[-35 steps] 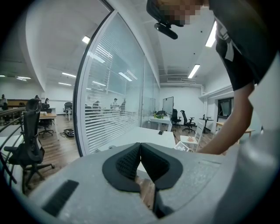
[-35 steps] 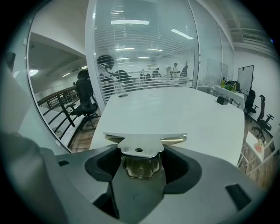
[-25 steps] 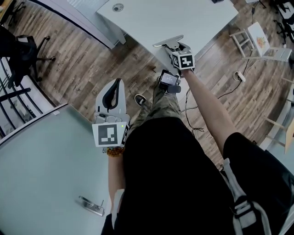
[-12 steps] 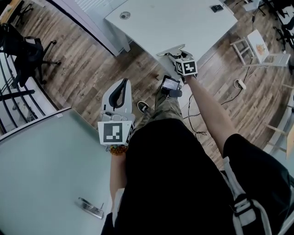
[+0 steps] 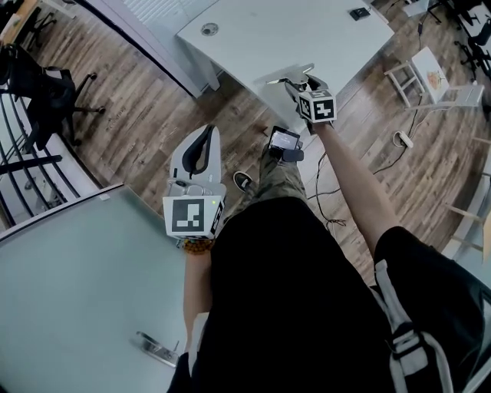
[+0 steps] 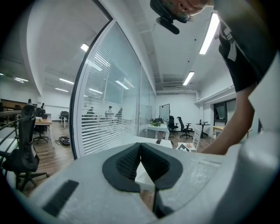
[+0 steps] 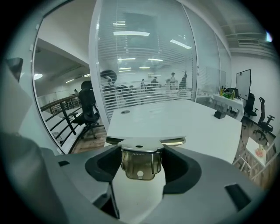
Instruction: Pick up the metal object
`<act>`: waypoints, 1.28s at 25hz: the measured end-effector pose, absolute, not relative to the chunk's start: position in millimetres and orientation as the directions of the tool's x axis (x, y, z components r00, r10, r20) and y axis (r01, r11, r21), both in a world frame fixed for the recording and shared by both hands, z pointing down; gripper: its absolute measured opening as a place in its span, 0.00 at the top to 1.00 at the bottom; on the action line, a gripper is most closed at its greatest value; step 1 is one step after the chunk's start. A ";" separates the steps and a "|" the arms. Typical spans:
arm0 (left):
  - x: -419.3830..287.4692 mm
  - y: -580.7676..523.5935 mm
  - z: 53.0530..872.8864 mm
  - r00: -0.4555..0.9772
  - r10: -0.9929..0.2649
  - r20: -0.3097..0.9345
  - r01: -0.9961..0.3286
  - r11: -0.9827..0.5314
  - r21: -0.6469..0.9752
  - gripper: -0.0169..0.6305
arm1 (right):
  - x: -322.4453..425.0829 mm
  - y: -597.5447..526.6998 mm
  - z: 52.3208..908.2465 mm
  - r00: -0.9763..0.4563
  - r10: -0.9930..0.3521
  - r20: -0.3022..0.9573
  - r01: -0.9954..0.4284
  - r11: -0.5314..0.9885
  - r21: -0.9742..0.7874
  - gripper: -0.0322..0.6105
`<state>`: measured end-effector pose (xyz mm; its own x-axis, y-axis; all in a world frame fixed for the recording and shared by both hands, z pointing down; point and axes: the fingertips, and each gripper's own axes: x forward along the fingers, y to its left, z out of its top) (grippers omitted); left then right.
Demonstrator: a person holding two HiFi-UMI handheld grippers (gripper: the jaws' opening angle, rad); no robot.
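A bent metal bracket (image 5: 288, 75) with flat wings is in my right gripper (image 5: 298, 81), which is shut on it at the near edge of the white table (image 5: 307, 31). The right gripper view shows the bracket (image 7: 140, 162) clamped between the dark pads, its wings lying across the right gripper (image 7: 140, 151). My left gripper (image 5: 205, 134) hangs over the wooden floor, jaws shut with nothing between them. In its own view the left gripper (image 6: 140, 145) has its pads meeting at the tip. A second metal piece (image 5: 157, 349) lies on the pale green table (image 5: 69, 292) at lower left.
A small dark object (image 5: 358, 13) and a round grommet (image 5: 209, 29) are on the white table. An office chair (image 5: 38, 84) and a railing stand at left, a white stool (image 5: 430, 69) and floor cables (image 5: 399, 142) at right. A small screen device (image 5: 284, 140) hangs in front of the person.
The right gripper, still holding the bracket, has drifted slightly right and farther out along the white table's edge. The left gripper has shifted a little forward, still shut.
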<state>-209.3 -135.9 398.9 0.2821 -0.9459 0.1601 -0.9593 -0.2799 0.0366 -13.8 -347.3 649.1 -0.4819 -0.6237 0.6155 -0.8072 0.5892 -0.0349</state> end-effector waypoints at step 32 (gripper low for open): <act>-204.5 -194.3 336.8 0.344 -0.939 0.021 -0.938 -0.344 -0.046 0.95 | -64.0 -347.6 371.6 -0.634 -0.763 0.127 -0.759 0.645 0.088 0.52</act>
